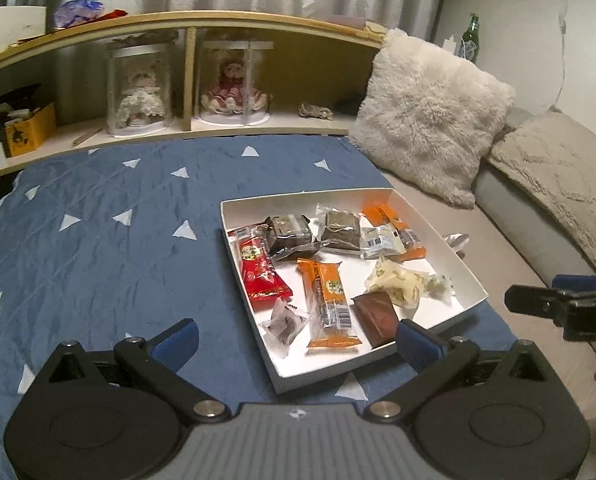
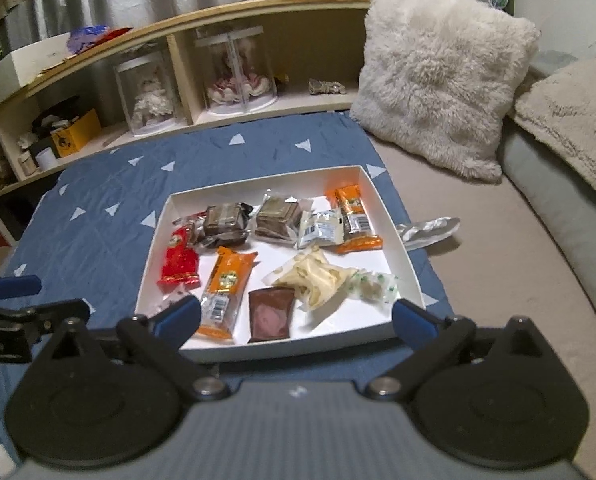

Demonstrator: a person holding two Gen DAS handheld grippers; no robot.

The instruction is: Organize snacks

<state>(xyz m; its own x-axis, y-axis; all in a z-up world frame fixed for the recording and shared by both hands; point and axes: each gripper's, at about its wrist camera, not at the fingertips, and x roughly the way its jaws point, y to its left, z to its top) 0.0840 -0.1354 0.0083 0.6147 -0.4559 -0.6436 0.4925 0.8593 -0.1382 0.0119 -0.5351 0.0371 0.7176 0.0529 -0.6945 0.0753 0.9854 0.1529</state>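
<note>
Left wrist view, gripper: the left gripper point(image 1: 296, 340) fills the bottom of the picture; its blue-padded jaws stand wide apart with nothing between the pads.
Left wrist view, tray: a shallow white tray point(image 1: 429, 222) lies on a blue bedspread point(image 1: 98, 248) patterned with pale triangles; it sits ahead of the jaws and slightly right.
Left wrist view, snacks: wrapped snacks lie scattered inside the tray; a red packet point(image 1: 260, 270) near the left wall; an orange bar point(image 1: 327, 306) in the middle front; a brown square packet point(image 1: 377, 318) beside it; a pale yellow wrapper point(image 1: 395, 280) to the right; two dark packets along the back.
Left wrist view, edge: the right gripper point(image 1: 537, 292) shows partly at the right edge.
Left wrist view, surroundings: a fluffy cream pillow point(image 1: 429, 116) leans behind the tray; a wooden shelf point(image 1: 218, 20) holds two dolls in clear cases.
Right wrist view, gripper: the right gripper point(image 2: 296, 320) has its jaws spread wide and empty, just in front of the tray's near wall.
Right wrist view, tray: the same white tray point(image 2: 385, 208) sits centred, snacks inside it; a silvery wrapper point(image 2: 429, 230), possibly empty, lies outside on the right.
Right wrist view, edge: the left gripper point(image 2: 16, 286) shows at the left edge.
</note>
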